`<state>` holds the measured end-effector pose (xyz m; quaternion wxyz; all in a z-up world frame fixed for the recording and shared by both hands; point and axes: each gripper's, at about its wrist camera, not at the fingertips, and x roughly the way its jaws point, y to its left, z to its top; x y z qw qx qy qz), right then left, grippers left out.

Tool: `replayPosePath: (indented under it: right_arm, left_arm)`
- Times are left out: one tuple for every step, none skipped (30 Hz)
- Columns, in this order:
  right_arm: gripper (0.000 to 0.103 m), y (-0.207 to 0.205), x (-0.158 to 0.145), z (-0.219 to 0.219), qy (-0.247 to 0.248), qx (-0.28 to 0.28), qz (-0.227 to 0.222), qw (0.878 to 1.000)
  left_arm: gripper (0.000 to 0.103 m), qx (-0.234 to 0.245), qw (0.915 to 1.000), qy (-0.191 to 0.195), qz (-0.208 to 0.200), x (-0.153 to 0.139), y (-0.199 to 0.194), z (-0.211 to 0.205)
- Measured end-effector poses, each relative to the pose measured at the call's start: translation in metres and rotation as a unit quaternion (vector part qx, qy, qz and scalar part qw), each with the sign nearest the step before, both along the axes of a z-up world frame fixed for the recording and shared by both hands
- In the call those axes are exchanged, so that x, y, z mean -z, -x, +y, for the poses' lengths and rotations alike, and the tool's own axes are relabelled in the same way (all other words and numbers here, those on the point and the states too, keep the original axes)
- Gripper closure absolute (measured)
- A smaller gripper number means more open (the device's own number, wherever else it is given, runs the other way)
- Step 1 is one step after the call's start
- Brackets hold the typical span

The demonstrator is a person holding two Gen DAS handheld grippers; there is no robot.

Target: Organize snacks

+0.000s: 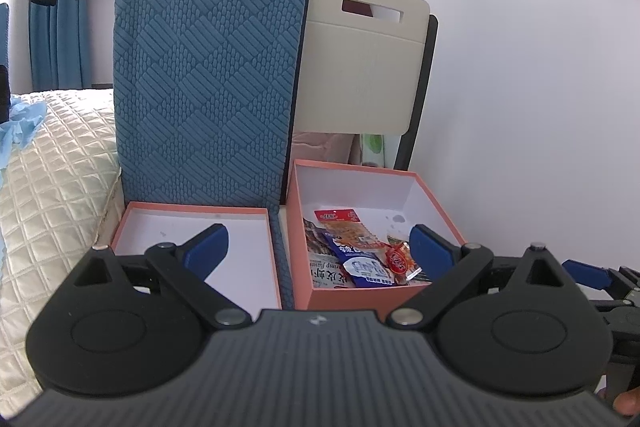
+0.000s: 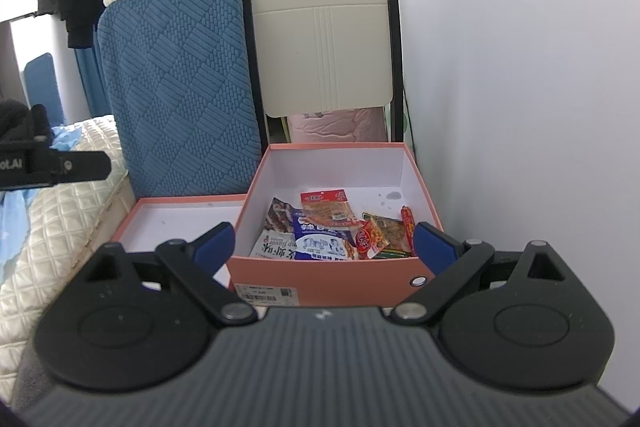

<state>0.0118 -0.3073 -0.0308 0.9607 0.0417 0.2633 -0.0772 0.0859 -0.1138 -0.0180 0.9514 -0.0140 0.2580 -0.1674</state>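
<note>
**Both grippers spread wide, nothing held**

Left gripper (image 1: pixel 319 245): the two blue-padded fingers (image 1: pixel 208 247) stand far apart, the gap between them unoccupied. Black linkage arms splay outward from the ribbed grey body. The tool sits level, pointing forward.

Right gripper (image 2: pixel 324 247): same condition. Blue fingers (image 2: pixel 434 247) fully parted, no contact with anything, nothing between the pads. Level, pointing forward.

Seen from the left wrist view, the right gripper's blue fingertip and black linkage lie just beside the left tool, at its right edge. A fingertip of the person's hand (image 1: pixel 626 403) shows at the lower right corner.
</note>
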Motion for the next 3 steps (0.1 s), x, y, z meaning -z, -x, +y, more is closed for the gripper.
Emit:
replayPosePath:
  right_arm:
    - [0.006,0.0001,-0.0001,-0.0004,-0.001,-0.001,0.0,1.0]
    - [0.006,0.0001,-0.0001,-0.0006,-0.001,-0.001,0.0,1.0]
    - [0.006,-0.0001,-0.0002,-0.0009,0.0,-0.001,0.0,1.0]
  left_arm:
    - [0.004,0.0,1.0,0.0,0.0,-0.0003,0.0002,0.0002]
    - [0.004,0.0,1.0,0.001,-0.001,-0.0005,0.0004,0.0004]
    - [0.004,0.0,1.0,0.001,0.0,-0.0006,0.0,0.0001]
